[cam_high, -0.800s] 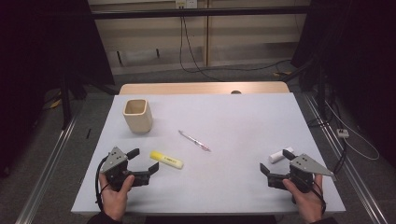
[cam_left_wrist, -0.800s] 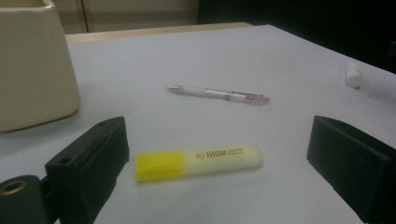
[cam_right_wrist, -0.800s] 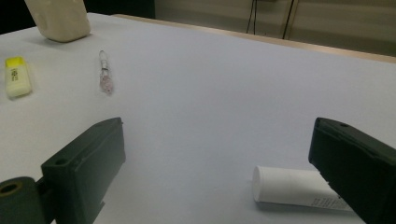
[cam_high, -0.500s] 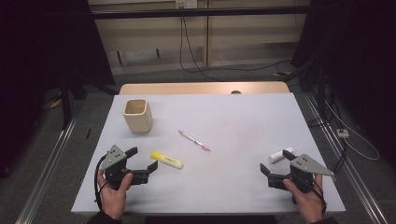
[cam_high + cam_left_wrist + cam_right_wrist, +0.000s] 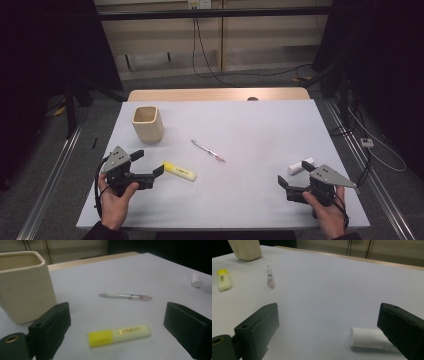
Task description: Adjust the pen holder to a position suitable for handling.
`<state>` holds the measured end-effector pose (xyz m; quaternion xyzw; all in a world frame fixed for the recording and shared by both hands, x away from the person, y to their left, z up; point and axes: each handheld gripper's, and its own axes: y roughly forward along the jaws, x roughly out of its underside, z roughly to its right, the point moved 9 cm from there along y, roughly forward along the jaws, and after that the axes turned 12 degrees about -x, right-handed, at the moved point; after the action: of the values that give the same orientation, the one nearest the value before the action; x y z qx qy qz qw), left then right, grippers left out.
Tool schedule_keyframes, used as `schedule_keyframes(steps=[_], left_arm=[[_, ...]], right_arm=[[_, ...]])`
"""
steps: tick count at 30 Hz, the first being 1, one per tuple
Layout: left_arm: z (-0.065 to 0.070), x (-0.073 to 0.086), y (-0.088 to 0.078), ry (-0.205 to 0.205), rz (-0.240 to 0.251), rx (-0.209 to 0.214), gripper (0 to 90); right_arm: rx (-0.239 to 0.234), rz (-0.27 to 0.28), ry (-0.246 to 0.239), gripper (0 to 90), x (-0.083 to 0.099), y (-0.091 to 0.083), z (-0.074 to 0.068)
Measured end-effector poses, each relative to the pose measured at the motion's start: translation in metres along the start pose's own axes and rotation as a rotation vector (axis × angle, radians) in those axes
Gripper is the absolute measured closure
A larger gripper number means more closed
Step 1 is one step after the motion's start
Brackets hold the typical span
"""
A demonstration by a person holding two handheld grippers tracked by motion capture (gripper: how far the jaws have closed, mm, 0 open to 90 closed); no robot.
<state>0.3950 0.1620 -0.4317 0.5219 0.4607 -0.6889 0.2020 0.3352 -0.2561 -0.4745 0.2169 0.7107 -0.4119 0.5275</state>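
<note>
Both grippers rest low near the near edge of the grey table (image 5: 260,125), each in a hand. On the left, the left gripper (image 5: 148,166) has its jaws spread wide with nothing between the pads; in the left gripper view the yellow highlighter (image 5: 120,334) lies flat on the table just beyond the jaw tips, lined up with the gap, its bright cap end toward the left jaw. In the high view that highlighter (image 5: 179,171) sits just right of the gripper, apart from it. On the right, the right gripper (image 5: 295,175) is likewise wide open and holds nothing; in the right gripper view a short white cylinder (image 5: 368,338) lies on its side close against the inner face of the right-hand jaw, and whether it touches that jaw I cannot tell. From above, the cylinder (image 5: 301,165) lies just beyond the gripper and not far from the table's right edge. A beige square cup (image 5: 147,123) stands upright at far left, near the left edge and well apart from both grippers. A clear pen (image 5: 208,150) lies slantwise near the middle, between cup and highlighter but touching neither. Bare grey surface stretches across the middle and the whole far right. A wooden strip (image 5: 215,94) borders the far edge.
</note>
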Motion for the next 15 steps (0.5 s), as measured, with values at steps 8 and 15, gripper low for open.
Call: schedule_keyframes(steps=[8, 15], left_arm=[[-0.016, -0.019, 0.011, -0.023, -0.027, -0.005, 8.5], [-0.033, -0.040, 0.024, 0.001, -0.081, -0.016, 8.5]], right_arm=[[-0.007, -0.008, 0.000, 3.8, 0.001, 0.001, -0.001], [-0.012, -0.017, -0.004, 3.8, 0.002, 0.000, -0.002]])
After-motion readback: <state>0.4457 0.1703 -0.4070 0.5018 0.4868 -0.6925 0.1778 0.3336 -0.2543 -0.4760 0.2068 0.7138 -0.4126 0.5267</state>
